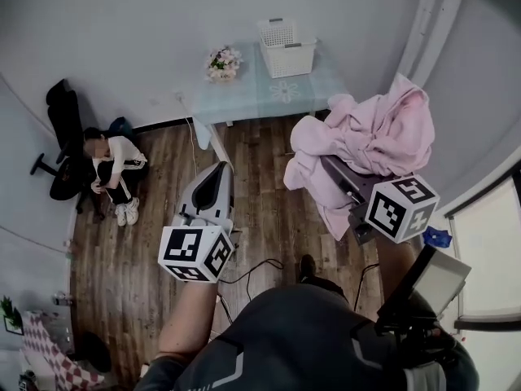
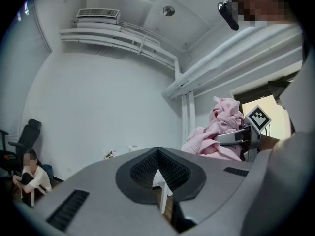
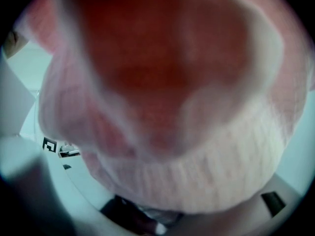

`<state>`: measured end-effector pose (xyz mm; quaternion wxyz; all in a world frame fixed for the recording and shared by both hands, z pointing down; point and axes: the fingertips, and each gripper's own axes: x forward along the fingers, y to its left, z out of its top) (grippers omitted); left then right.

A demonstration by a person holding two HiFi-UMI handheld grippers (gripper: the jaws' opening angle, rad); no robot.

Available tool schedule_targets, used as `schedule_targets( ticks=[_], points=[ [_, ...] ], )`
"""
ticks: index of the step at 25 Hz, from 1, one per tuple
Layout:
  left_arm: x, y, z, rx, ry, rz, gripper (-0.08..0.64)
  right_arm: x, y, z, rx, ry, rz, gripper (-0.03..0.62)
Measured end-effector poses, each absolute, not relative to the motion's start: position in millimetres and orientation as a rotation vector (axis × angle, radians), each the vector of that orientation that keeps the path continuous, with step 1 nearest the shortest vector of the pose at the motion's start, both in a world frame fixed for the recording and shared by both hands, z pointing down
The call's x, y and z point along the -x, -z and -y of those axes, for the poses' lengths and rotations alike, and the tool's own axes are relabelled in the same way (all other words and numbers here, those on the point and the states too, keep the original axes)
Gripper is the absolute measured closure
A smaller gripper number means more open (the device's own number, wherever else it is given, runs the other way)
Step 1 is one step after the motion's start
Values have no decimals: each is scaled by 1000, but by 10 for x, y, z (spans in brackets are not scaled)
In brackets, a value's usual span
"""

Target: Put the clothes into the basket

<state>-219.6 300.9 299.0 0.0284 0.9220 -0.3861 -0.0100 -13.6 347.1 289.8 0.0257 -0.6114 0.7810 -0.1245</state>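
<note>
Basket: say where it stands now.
In the head view, the white basket stands at top centre on the pale blue table, right of the flowers and up-left of the pink garment.

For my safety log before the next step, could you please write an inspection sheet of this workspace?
Surface: light blue table against the wall; wooden floor around it.
Job's things: white basket on the table, looks empty; pink garment held up, apart from the basket.
Clutter: flower bunch on the table, beside the basket.
Grippers: left gripper jaws together, empty; right gripper shut on the garment, which drapes over it.
Cables: dark cable on the floor.
Surroundings: seated person on the floor beside a black office chair.
</note>
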Motion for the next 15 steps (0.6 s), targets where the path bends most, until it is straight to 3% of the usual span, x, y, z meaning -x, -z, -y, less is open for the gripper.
schedule_targets(
  ticks=[5, 11, 15],
  points=[
    [2192, -2852, -2927, -2830, 94, 1265, 551, 67, -2823, -3475, 1887, 340, -2432, 209],
    [1088, -2843, -2098, -2792, 31, 1317, 551, -1009, -2834, -2540, 1815, 366, -2507, 209],
    [917, -2909, -1881, -2765, -45, 1368, 551, -1322, -2856, -2270, 1783, 353, -2497, 209]
  ],
)
